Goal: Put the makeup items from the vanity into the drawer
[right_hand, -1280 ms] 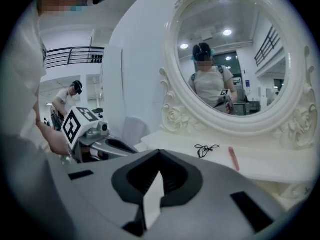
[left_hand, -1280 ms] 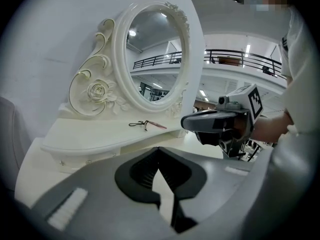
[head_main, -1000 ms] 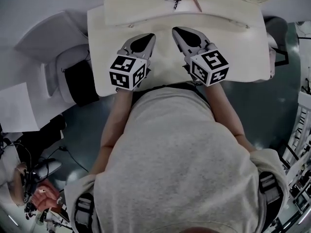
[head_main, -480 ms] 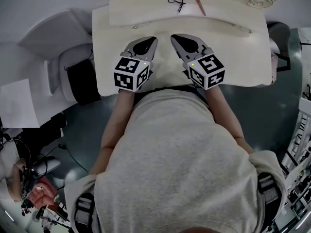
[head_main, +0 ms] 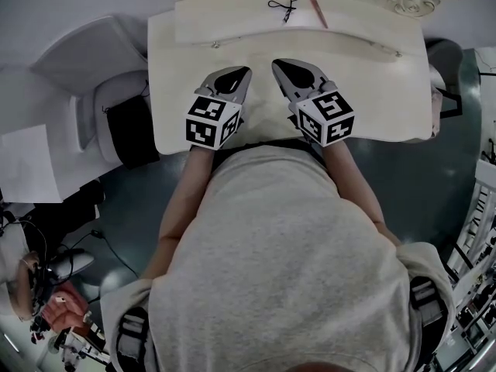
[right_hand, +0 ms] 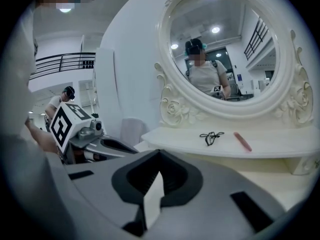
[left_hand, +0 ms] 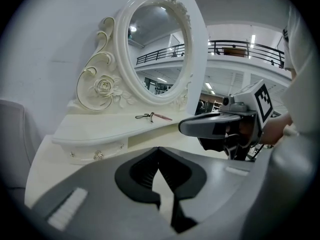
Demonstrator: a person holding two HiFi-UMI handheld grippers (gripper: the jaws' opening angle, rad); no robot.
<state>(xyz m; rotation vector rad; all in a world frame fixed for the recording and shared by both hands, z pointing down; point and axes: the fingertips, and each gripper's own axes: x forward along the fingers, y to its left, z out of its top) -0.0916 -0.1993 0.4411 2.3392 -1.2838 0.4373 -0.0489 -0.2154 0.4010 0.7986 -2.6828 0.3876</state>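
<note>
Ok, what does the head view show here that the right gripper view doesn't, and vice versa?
Head view only: the person's torso, the marker cube on the right gripper, and the dark floor. Right gripper view only: the oval mirror's glass, reflecting the person, and a balcony railing. Both: the black eyelash curler and pink pencil on the vanity's raised shelf, plus the left gripper.

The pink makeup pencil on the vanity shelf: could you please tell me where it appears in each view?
Head view: the pink makeup pencil lies top centre, on the raised shelf.
Left gripper view: mid-picture, under the mirror.
Right gripper view: right of centre, below the mirror.
Shared landmark: the black eyelash curler, immediately left of it in all three.
</note>
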